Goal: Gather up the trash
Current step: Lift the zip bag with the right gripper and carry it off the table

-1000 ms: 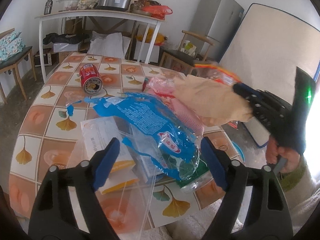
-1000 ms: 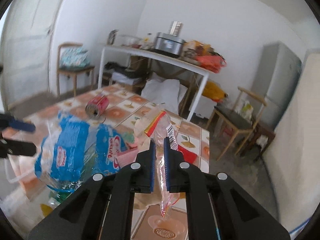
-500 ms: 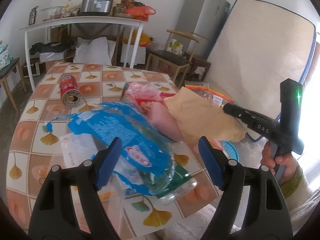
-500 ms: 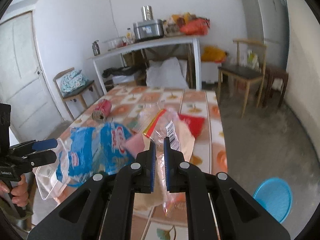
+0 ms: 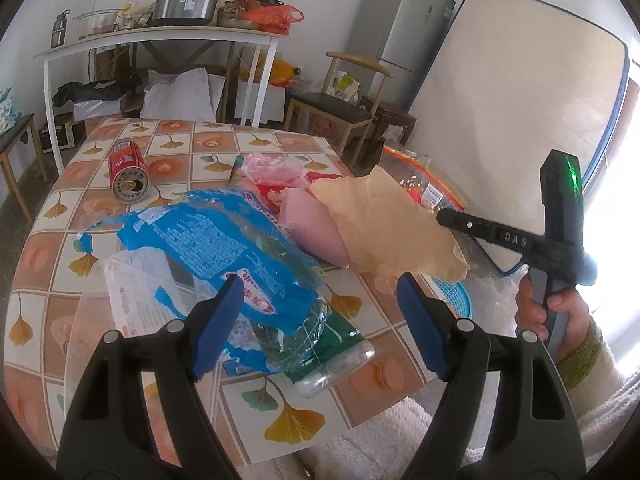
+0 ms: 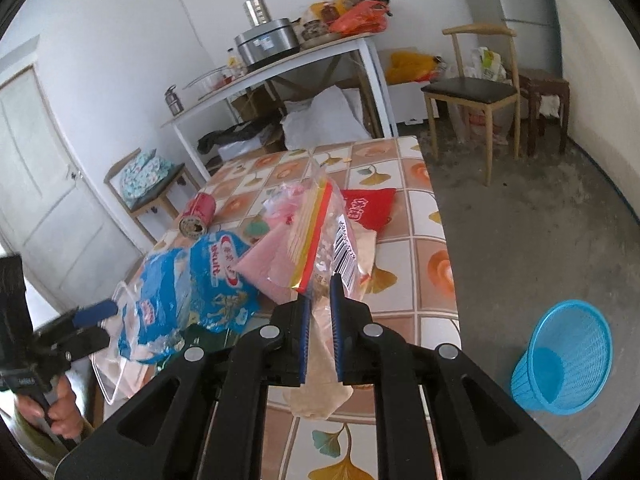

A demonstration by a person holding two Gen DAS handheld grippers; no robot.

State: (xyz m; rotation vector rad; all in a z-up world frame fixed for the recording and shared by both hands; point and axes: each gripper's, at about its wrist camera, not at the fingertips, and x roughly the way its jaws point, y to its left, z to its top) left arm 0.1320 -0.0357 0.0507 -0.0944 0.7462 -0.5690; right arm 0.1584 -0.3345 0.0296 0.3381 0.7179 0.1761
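Fingers of the right gripper are nearly closed, pinching a bundle of flat trash: a tan sheet, a pink one and a clear zip bag with a red and yellow seal and a barcode label. Over the last second this bundle has swung away from the middle of the surface toward its right edge and dipped, and the right wrist view has turned so that the blue basket on the floor now shows at lower right, well clear of the surface; I judge the bundle is being carried to that basket, though it is not yet over it. Left gripper fingers stand wide apart with nothing pressed between them in its own view; in the right wrist view one blue finger lies against the rim of a clear bag, and whether it holds that rim I cannot tell. That bag lies at the near edge of the surface, and a blue wrapper and a clear bottle with a green label appear to sit inside it. The basket looks empty as far as its inside can be seen. A red can lies on its side at the far left of the surface, and a red packet lies flat at the far right, both uncollected.
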